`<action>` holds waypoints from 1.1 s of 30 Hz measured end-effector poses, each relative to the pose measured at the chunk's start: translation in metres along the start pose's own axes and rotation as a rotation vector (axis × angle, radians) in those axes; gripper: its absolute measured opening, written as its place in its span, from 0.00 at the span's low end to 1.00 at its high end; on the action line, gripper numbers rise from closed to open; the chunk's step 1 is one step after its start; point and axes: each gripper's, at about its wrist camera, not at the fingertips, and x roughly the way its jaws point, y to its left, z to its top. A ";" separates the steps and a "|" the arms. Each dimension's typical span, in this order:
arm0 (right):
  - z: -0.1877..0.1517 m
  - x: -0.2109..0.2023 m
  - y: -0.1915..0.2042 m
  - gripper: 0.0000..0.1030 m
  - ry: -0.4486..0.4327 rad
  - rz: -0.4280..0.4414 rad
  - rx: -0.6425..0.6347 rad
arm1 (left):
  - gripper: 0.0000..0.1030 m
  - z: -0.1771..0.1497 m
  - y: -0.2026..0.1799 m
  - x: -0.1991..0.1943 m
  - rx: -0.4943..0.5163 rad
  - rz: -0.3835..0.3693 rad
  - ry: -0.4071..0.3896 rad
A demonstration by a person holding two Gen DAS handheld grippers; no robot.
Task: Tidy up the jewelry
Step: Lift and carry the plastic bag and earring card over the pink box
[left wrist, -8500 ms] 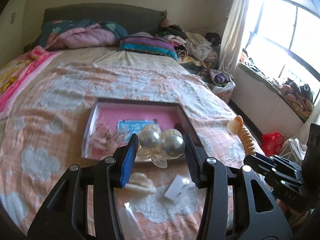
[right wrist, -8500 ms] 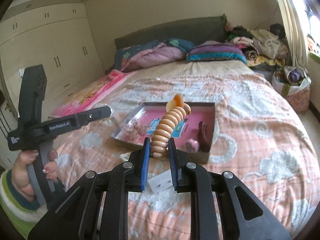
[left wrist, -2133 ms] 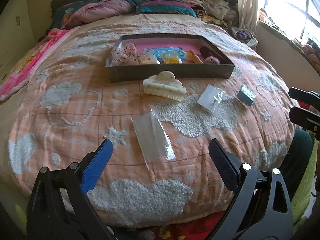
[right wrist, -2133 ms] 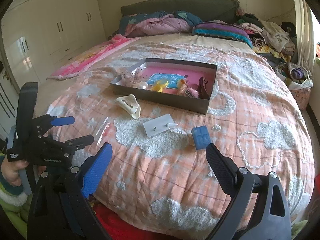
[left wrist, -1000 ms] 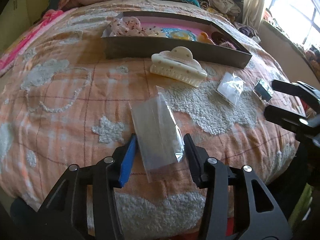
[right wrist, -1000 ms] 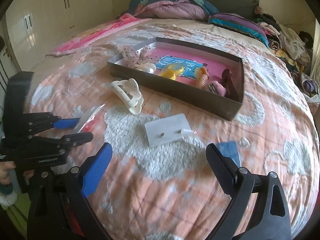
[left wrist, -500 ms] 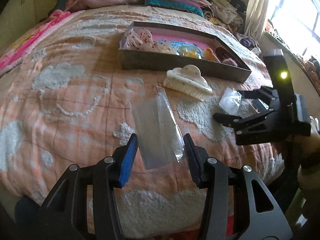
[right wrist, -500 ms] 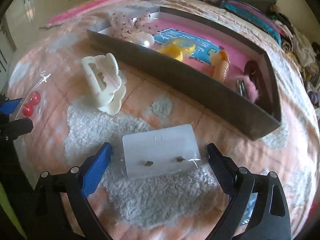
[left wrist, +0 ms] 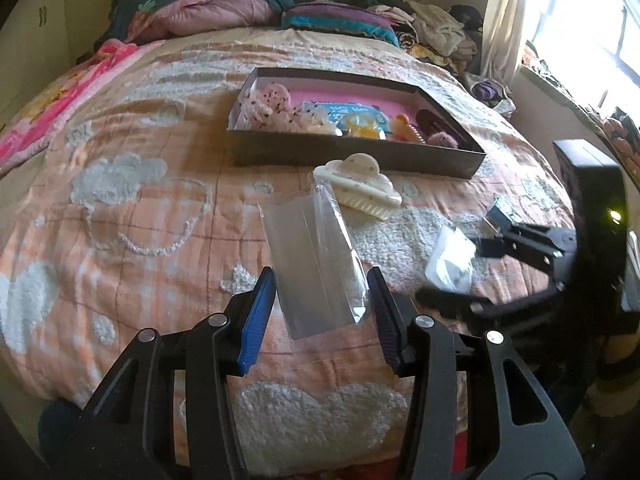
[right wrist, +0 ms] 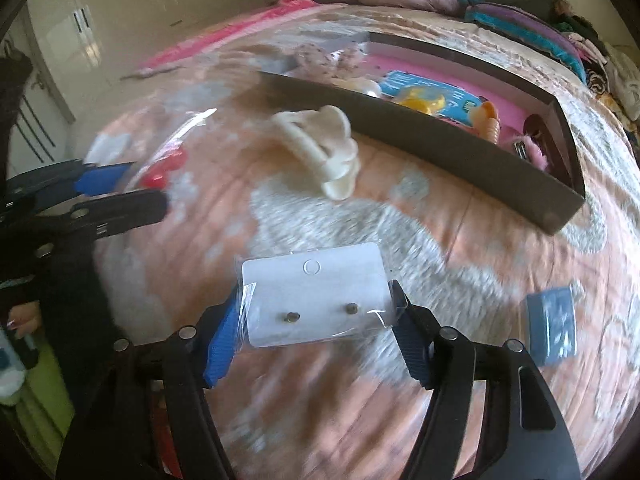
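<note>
Left gripper (left wrist: 322, 304): jaws narrowed on a clear plastic sleeve (left wrist: 316, 256); both pads press the sleeve's lower edges, and the sleeve stands up and away from the fingers, lifted off the bedspread.
Left fingers (left wrist: 258, 312): blue pad on one side, dark ribbed pad on the other, the sleeve filling the gap between them.
Sleeve contents: from the right wrist view, small red beads (right wrist: 160, 172) show inside the sleeve, just beyond the left gripper's tips (right wrist: 120, 192).
Right gripper (right wrist: 316, 320): jaws about half open and closing; a white earring card (right wrist: 316, 292) in its own clear wrap sits between them, the wrap's side edges meeting both pads.
Right fingers (right wrist: 222, 340): the card spans the whole gap; whether it is clear of the bedspread cannot be told.
Earring studs (right wrist: 294, 317): two small dark studs on the card's lower half, between the fingertips.
Beyond the right fingertips: a cream claw hair clip (right wrist: 320, 148) lies on the bedspread (right wrist: 460, 240), near but apart from the card.
Further beyond: a dark shallow box (right wrist: 440, 140) with a pink lining holds hair ornaments and clips.
Right of the right fingers: a small blue packet (right wrist: 554, 326) lies on the bedspread, apart from the jaws.
Person: a hand (right wrist: 24, 320) grips the left gripper's handle at the left edge of the right wrist view.
</note>
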 end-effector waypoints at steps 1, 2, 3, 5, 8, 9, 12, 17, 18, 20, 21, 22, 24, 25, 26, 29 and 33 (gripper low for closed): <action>-0.001 -0.005 0.002 0.65 -0.010 0.004 0.002 | 0.38 0.001 -0.003 -0.002 0.006 0.001 -0.005; -0.002 -0.012 0.003 0.65 -0.023 0.005 0.006 | 0.38 0.001 -0.004 -0.003 0.009 0.000 -0.008; -0.005 -0.019 0.003 0.65 -0.036 0.006 0.012 | 0.38 0.002 -0.006 -0.005 0.012 -0.002 -0.012; -0.008 -0.034 0.003 0.65 -0.065 0.007 0.023 | 0.38 0.004 -0.010 -0.010 0.021 -0.007 -0.023; -0.013 -0.057 -0.001 0.65 -0.113 0.003 0.050 | 0.38 0.007 -0.017 -0.015 0.031 -0.018 -0.038; -0.015 -0.063 -0.003 0.65 -0.125 0.000 0.058 | 0.38 0.009 -0.020 -0.016 0.036 -0.024 -0.041; -0.023 -0.087 -0.011 0.65 -0.171 -0.027 0.090 | 0.38 0.012 -0.029 -0.020 0.051 -0.034 -0.051; -0.033 -0.121 -0.025 0.65 -0.240 -0.068 0.134 | 0.38 0.019 -0.047 -0.027 0.088 -0.053 -0.068; -0.035 -0.129 -0.028 0.65 -0.258 -0.079 0.140 | 0.38 0.021 -0.050 -0.028 0.096 -0.057 -0.070; -0.040 -0.140 -0.032 0.65 -0.282 -0.095 0.149 | 0.38 0.025 -0.058 -0.030 0.113 -0.064 -0.076; -0.042 -0.146 -0.034 0.65 -0.293 -0.104 0.156 | 0.38 0.026 -0.061 -0.031 0.117 -0.068 -0.080; -0.044 -0.153 -0.037 0.65 -0.308 -0.112 0.167 | 0.38 0.029 -0.066 -0.033 0.125 -0.075 -0.085; -0.048 -0.165 -0.042 0.65 -0.331 -0.121 0.184 | 0.38 0.033 -0.071 -0.035 0.134 -0.081 -0.093; -0.049 -0.169 -0.043 0.65 -0.338 -0.128 0.188 | 0.38 0.035 -0.075 -0.037 0.142 -0.083 -0.097; -0.051 -0.175 -0.046 0.65 -0.349 -0.133 0.195 | 0.38 0.036 -0.079 -0.038 0.147 -0.087 -0.101; -0.055 -0.188 -0.050 0.65 -0.379 -0.145 0.209 | 0.38 0.040 -0.089 -0.040 0.163 -0.093 -0.110; -0.059 -0.201 -0.057 0.65 -0.416 -0.168 0.234 | 0.38 0.050 -0.102 -0.042 0.186 -0.098 -0.128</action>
